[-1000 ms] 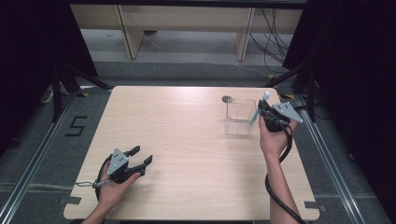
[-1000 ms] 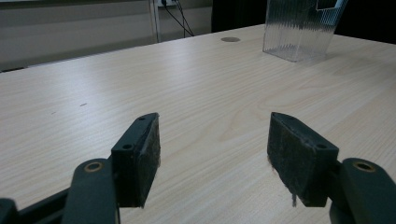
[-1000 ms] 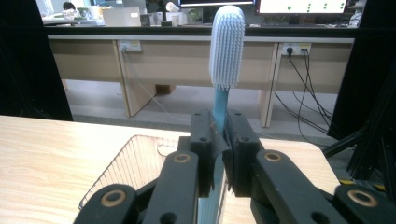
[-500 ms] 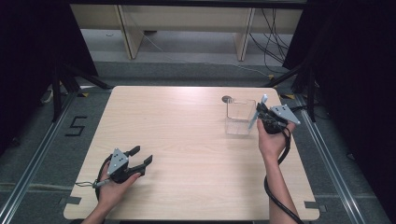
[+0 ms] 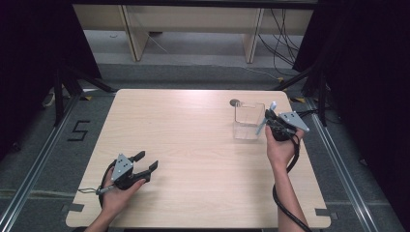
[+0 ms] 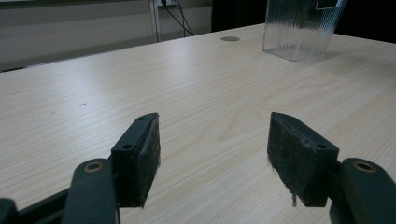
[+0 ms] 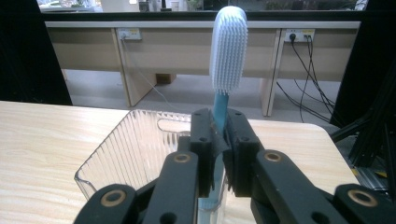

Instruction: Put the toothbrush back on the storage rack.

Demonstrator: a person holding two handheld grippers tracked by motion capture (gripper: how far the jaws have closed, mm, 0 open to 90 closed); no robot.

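Note:
A clear ribbed plastic bin (image 5: 248, 121) stands at the table's far right, and it also shows in the right gripper view (image 7: 135, 149) and far off in the left gripper view (image 6: 301, 28). My right gripper (image 5: 271, 122) hovers at the bin's right edge, shut on a blue toothbrush (image 7: 227, 51) whose head points up with white bristles. The handle (image 5: 262, 124) slants down toward the bin's rim. My left gripper (image 5: 147, 163) rests low over the near-left of the table, open with nothing between its pads (image 6: 140, 158).
A small dark round mark (image 5: 235, 102) lies on the wooden table (image 5: 193, 145) just behind the bin. Black stands and cables flank the table on both sides. A floor mark "5" (image 5: 79, 130) sits to the left.
The right gripper with the toothbrush has shifted slightly lower and nearer over the bin's right edge. The left gripper has stayed put.

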